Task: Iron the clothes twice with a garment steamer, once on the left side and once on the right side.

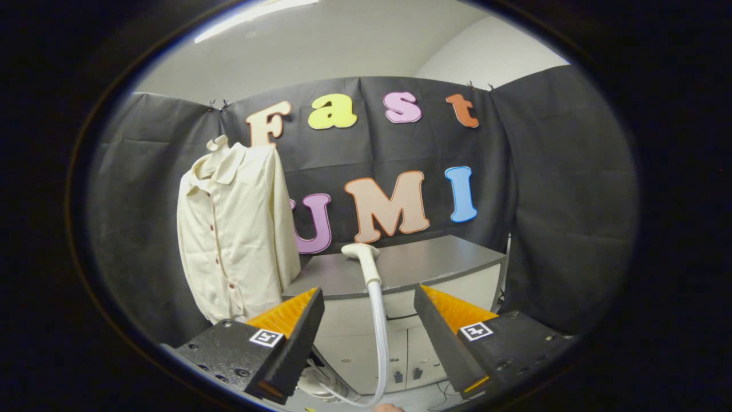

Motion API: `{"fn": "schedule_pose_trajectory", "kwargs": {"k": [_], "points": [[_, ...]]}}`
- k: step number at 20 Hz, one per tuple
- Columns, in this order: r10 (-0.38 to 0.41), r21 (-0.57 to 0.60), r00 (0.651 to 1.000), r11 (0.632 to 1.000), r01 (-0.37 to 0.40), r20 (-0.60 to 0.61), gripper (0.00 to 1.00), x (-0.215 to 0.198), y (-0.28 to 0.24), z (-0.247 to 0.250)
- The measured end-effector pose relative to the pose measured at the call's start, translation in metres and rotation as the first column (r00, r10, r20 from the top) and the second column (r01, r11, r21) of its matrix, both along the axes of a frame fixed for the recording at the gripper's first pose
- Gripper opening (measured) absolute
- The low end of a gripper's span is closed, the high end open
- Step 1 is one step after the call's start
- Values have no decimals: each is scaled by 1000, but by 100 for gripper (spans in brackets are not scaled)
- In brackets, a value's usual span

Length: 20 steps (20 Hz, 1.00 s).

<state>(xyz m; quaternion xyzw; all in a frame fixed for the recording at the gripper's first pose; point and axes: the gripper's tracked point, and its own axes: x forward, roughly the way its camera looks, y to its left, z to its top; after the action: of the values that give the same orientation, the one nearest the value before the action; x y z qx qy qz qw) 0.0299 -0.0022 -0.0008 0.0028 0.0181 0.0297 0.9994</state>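
Observation:
A cream button-up shirt (237, 229) hangs upright on a hanger, left of the table and beyond my left finger. The white garment steamer head (365, 260) lies on the grey table top (434, 263), its handle reaching over the front edge. A white hose (378, 343) drops from it down between my fingers. My gripper (369, 312) is open, with the fingers wide apart on either side of the hose and still short of the steamer handle. Neither finger touches anything.
The table is a white cabinet (400, 355) with doors below the grey top. A white steamer base (311, 386) sits low by the left finger. Black cloth walls close the booth behind and on both sides.

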Motion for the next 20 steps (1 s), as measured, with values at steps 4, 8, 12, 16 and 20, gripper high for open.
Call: {"fn": "schedule_pose_trajectory", "kwargs": {"k": [4, 8, 12, 16, 20], "points": [[23, 4, 1000, 1000, -23, -16, 97, 13, 0, 0], [47, 18, 998, 999, -46, -31, 97, 31, 3, -4], [70, 19, 995, 997, -69, -67, 97, 54, 8, -14], [86, 7, 994, 996, -85, -75, 97, 78, 12, -9], [96, -19, 994, 995, -97, -61, 97, 112, 14, 9]]}}
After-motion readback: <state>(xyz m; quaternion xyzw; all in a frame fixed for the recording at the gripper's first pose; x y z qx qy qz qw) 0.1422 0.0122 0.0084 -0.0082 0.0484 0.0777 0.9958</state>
